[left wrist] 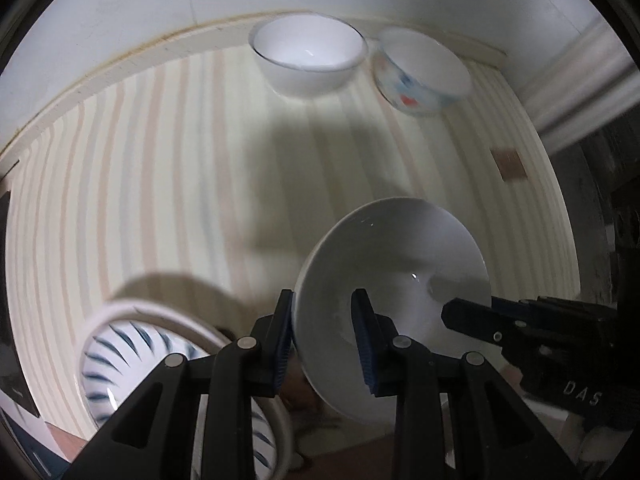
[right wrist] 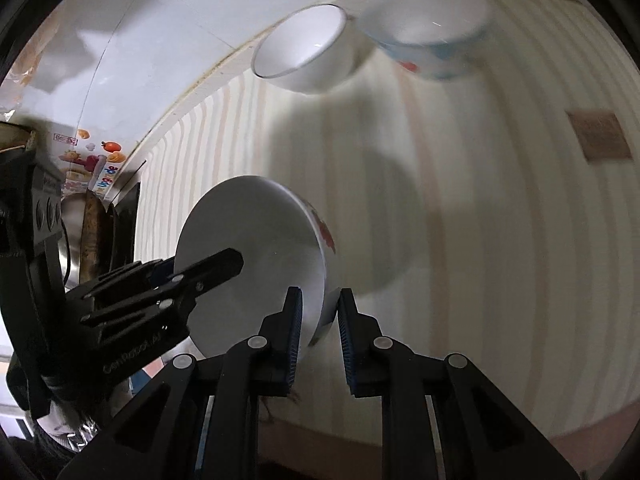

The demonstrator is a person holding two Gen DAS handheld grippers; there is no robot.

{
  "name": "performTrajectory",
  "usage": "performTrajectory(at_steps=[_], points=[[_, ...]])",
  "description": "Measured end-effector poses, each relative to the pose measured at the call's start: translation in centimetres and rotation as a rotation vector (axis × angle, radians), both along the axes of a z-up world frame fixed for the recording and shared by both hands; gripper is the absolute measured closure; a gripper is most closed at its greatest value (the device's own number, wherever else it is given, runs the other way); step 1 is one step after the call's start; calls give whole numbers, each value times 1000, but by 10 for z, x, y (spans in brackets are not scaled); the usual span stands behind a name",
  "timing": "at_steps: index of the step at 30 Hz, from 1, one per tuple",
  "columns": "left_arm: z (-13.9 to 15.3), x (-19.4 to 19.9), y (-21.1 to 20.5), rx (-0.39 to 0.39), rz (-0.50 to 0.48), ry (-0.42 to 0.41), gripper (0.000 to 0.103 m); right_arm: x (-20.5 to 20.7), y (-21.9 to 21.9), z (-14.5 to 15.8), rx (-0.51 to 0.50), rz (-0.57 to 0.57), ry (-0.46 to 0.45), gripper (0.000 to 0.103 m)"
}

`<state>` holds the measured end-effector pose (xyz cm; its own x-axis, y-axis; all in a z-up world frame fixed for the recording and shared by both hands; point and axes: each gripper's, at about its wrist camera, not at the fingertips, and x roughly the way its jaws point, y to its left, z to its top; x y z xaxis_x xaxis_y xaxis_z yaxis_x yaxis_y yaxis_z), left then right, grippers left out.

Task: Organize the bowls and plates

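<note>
Left wrist view: the left gripper [left wrist: 325, 338] is clenched on the rim of a white glazed bowl with red and blue flower marks on its outer wall [left wrist: 394, 280], one blue pad outside the wall and the other inside. The bowl is lifted off the cream striped surface [left wrist: 168, 184] and tipped on its side, its mouth facing up and toward the camera, its rim plane steeply tilted. The right gripper [left wrist: 466, 312] comes in from the right, one black finger lying over the bowl's inner wall. At lower left a white bowl with dark blue brush strokes inside [left wrist: 120, 360] stands upright on the surface. At the far edge, by the white wall, a plain white bowl with a thin dark rim line [left wrist: 308, 54] and a white bowl with blue and red print [left wrist: 424, 76] stand upright just beside each other.

Right wrist view: the right gripper [right wrist: 319, 334] grasps the opposite rim of the flowered bowl [right wrist: 256, 264], the wall between its pads. Here the mouth faces left, and the foot points right. The left gripper [right wrist: 240, 258] reaches in from the left across the opening. The plain bowl [right wrist: 304, 56] and the printed bowl [right wrist: 432, 44] appear at the top, and a small brown square patch [right wrist: 598, 136] lies on the surface at right.
</note>
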<state>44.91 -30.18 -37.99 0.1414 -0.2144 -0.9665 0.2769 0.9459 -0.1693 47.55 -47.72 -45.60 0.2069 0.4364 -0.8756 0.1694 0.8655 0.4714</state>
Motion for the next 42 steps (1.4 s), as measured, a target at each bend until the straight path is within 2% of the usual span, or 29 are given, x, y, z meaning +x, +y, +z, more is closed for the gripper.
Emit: performTrajectory(at_steps=[5, 9, 15, 21, 27, 29, 31, 33, 34, 36, 39, 42], points=[[-15, -23, -17, -5, -38, 46, 77, -41, -19, -7, 8, -38, 36, 83], [-27, -33, -29, 14, -67, 53, 77, -64, -31, -18, 3, -61, 60, 83], [-46, -36, -41, 47, -99, 79, 77, -77, -38, -30, -16, -86, 75, 83], [-52, -34, -49, 66, -107, 82, 77, -82, -46, -30, -13, -100, 76, 83], [-45, -34, -42, 70, -96, 111, 77, -73, -41, -31, -9, -85, 90, 83], [-28, -34, -33, 51, -90, 116, 76, -70, -43, -28, 6, -84, 111, 83], [-1, -32, -21, 27, -68, 75, 76, -71, -54, -16, 27, -104, 102, 83], [17, -24, -13, -2, -39, 49, 73, -68, -68, 0, 41, -132, 77, 83], [26, -16, -8, -17, -16, 39, 69, -64, -74, 9, 51, -152, 61, 83], [42, 8, 0, -50, 25, 12, 68, -53, -85, 25, 87, -181, 22, 82], [50, 59, 5, -62, 84, -32, 67, -8, -91, 55, 132, -173, -71, 77], [44, 111, 16, -81, 145, -35, 67, 45, -87, 72, 109, -122, -158, 77]])
